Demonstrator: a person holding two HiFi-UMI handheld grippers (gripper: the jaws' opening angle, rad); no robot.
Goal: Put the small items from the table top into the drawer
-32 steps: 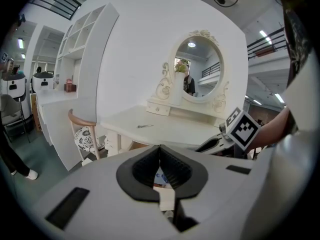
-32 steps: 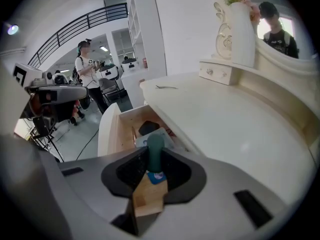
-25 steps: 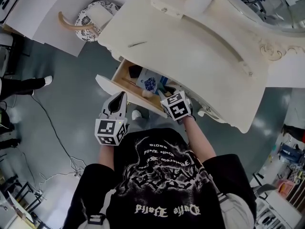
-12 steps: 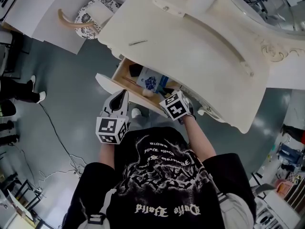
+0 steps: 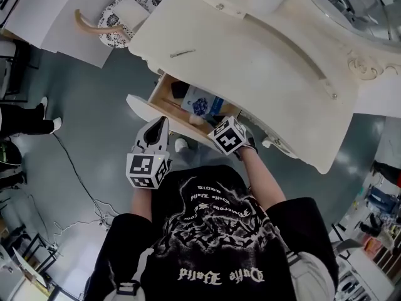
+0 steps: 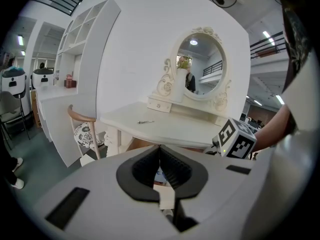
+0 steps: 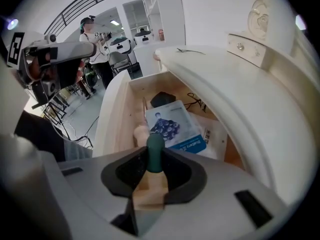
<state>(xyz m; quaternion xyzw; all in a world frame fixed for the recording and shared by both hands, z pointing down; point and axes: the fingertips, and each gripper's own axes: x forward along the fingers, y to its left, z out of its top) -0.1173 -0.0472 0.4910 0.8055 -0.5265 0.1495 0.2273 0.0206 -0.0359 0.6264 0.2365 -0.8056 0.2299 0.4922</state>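
Right gripper (image 7: 154,168) clamped on green-tipped stick (image 7: 154,146), centre-bottom of frame; stick's long axis runs straight out along the jaws, aimed into open drawer (image 7: 116,115) just beyond, near booklet (image 7: 175,126); left gripper (image 6: 160,156) closed, empty, lower left in head view; right gripper nearer the drawer.

Drawer (image 5: 147,108) pulled out from under the table (image 5: 263,61) at its front left; booklet (image 5: 202,102) lying in the drawer; hairpin (image 5: 182,54) on the table top behind it; chair (image 5: 119,17) left of the table.
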